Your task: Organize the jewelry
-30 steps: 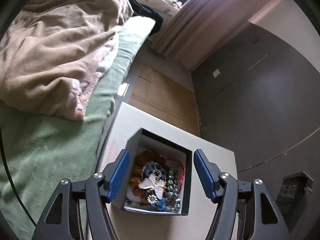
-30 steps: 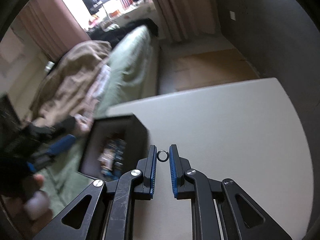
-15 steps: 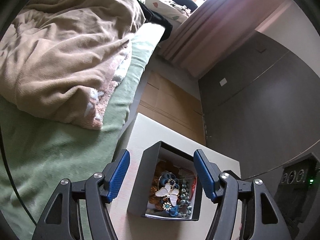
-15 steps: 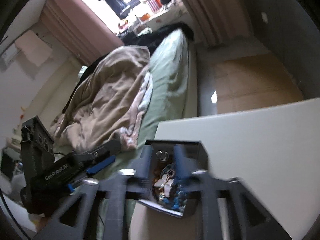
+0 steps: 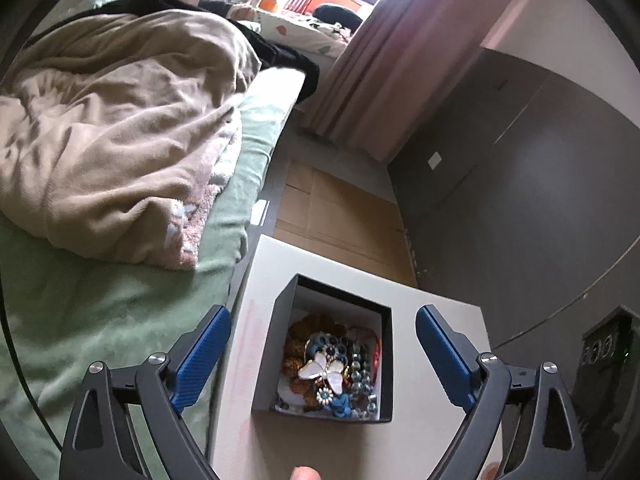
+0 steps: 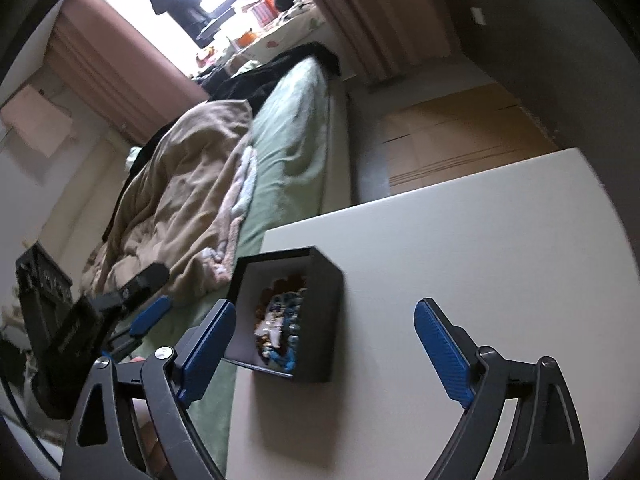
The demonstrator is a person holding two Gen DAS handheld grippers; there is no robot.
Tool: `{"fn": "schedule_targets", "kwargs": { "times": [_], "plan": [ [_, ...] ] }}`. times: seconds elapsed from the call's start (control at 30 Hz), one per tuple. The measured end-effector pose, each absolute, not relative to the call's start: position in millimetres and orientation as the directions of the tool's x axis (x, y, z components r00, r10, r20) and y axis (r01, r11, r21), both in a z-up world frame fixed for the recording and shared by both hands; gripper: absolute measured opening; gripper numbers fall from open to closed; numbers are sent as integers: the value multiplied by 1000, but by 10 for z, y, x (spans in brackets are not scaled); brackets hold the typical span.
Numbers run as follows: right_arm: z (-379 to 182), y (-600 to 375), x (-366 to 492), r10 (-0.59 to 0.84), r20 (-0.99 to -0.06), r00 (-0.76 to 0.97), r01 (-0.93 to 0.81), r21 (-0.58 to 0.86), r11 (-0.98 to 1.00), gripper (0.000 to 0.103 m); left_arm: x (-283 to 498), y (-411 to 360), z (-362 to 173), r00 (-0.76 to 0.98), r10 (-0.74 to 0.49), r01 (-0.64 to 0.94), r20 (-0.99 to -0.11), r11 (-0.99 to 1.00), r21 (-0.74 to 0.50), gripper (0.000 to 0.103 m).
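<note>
A black open box stands on the white table. It holds a pile of jewelry with a white butterfly brooch on top. My left gripper is open and empty, hovering above the box. My right gripper is open and empty, its fingers on either side of the same box from above. The left gripper also shows in the right wrist view, left of the box. The small ring is not visible.
A bed with a green sheet and a beige blanket lies left of the table. Cardboard covers the floor beyond the table. A dark wall is at the right.
My right gripper carried a small ring over to the box, then opened wide; the ring is gone from between its fingers. My left gripper drew back a little from the box.
</note>
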State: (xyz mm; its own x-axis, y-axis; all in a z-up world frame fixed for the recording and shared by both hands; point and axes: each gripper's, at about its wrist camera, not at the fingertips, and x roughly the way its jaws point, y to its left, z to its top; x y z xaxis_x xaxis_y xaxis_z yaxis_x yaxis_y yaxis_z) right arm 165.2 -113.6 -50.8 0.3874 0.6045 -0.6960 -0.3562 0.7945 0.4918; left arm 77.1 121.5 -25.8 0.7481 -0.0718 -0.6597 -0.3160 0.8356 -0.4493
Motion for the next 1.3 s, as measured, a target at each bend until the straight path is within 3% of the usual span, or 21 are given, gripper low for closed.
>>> {"fn": "schedule_targets", "kwargs": {
  "times": [0.13, 0.67, 1.07, 1.3],
  "plan": [
    [-447, -1289, 1602, 592, -692, 412, -337, 488, 805, 103, 722, 1030, -205, 752, -52, -295, -658, 866, -405, 99],
    [-165, -1816, 1205, 493, -696, 522, -370, 336, 866, 103, 391, 232, -49, 754, -23, -148, -657, 968, -204, 99],
    [-9, -2071, 928, 415, -698, 584, -402, 195, 895, 103, 163, 89, 76, 782, -3, -118, -623, 981, -153, 99],
    [79, -2161, 846, 446, -660, 605, -417, 215, 883, 103, 130, 108, 73, 784, 7, -122, -621, 982, -142, 99]
  ]
}}
